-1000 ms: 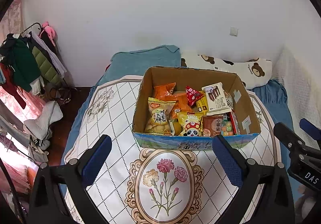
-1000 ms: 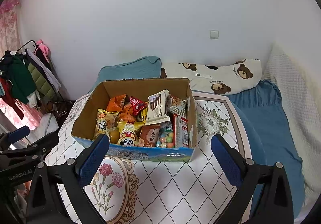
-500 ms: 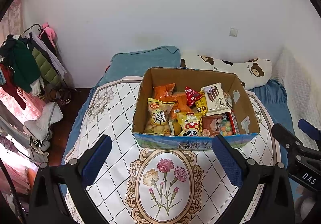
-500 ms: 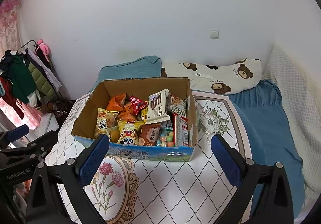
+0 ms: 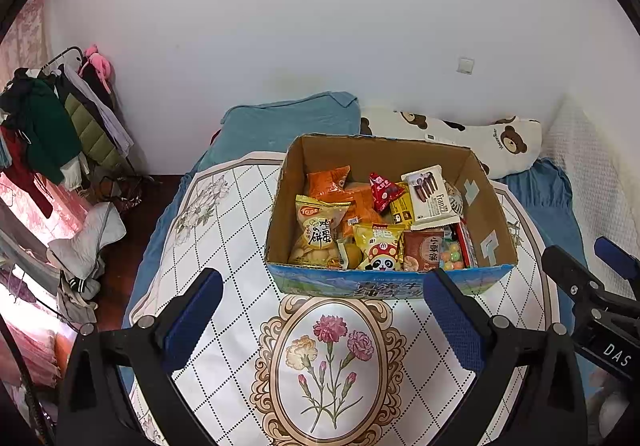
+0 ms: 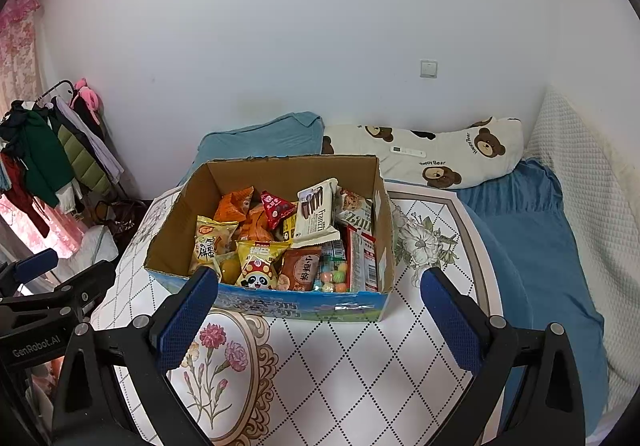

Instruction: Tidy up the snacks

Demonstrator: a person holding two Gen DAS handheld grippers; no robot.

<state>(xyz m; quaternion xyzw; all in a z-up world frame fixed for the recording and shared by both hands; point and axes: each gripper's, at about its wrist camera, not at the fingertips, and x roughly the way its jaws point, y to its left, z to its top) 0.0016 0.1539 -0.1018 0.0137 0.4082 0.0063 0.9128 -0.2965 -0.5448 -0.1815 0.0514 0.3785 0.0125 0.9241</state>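
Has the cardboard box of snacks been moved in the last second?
No. In the left wrist view the cardboard box sits at the same spot above the flower oval on the cloth; the tiny shift looks like camera drift.

Right gripper (image 6: 318, 310) shifted slightly left and nearer the cardboard box (image 6: 280, 304), box now lower and more central in right wrist view, left gripper (image 5: 322, 310) view nearly unchanged, right gripper's tip (image 5: 580, 282) marginally farther left.

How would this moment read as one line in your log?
left gripper: open, empty | right gripper: open, empty | cardboard box: full of snacks, on floral cloth | nothing picked yet
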